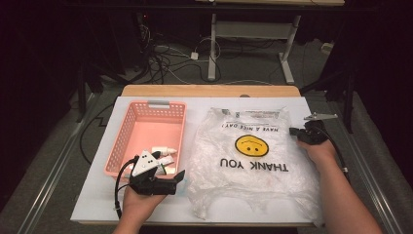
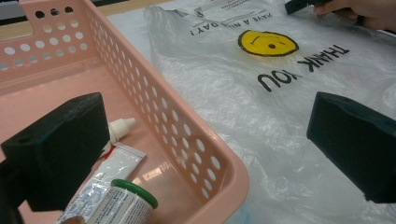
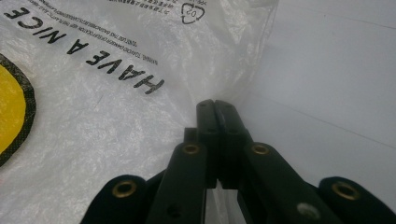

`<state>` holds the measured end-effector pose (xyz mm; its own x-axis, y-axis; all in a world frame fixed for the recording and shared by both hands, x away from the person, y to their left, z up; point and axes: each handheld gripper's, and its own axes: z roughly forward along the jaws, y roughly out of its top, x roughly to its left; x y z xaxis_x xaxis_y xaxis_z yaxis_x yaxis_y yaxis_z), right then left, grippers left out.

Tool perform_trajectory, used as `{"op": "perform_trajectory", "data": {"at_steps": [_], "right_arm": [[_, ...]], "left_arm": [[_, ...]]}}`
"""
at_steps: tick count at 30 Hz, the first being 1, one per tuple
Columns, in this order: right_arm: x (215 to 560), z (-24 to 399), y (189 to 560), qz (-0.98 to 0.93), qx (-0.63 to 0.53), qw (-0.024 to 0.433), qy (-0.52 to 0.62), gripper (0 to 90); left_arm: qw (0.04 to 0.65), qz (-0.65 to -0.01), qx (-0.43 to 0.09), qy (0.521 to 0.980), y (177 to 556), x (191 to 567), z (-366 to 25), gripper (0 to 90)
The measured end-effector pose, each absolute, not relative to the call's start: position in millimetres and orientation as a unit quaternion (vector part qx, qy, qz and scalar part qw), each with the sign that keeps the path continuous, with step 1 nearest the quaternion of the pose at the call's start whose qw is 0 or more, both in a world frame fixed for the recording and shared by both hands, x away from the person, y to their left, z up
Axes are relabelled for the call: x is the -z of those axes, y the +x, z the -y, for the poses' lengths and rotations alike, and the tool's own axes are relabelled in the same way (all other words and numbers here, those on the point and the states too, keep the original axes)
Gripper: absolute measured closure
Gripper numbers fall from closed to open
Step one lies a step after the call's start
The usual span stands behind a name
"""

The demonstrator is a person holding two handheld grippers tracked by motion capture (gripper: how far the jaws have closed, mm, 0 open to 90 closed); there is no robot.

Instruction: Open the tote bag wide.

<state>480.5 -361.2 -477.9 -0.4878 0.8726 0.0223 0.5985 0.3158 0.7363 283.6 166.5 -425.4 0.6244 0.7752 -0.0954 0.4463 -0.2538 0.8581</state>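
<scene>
Bag pinched at its edge, basket items waiting

The white table (image 1: 97, 195) fills the frame's middle; the clear plastic bag (image 1: 253, 161) lies flat at centre right, the pink basket (image 1: 127, 127) at centre left holding a tube (image 2: 116, 168), a green-capped bottle (image 2: 126, 198) and a dropper bottle (image 2: 121, 127). The right gripper (image 1: 293, 130), fingers clenched, appears to nip the bag's edge; thin film could slip or tear if tugged. The left gripper (image 1: 179, 178), fingers released, straddles the basket's wall and could knock it.
</scene>
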Motion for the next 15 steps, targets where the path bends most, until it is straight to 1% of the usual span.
{"op": "perform_trajectory", "data": {"at_steps": [15], "right_arm": [[477.6, 360.5, 479.0, -0.789, -0.353, 0.202, 0.461, 90.0]], "left_arm": [[0.466, -0.395, -0.177, 0.772, 284.0, 425.1, -169.0, 0.0]]}}
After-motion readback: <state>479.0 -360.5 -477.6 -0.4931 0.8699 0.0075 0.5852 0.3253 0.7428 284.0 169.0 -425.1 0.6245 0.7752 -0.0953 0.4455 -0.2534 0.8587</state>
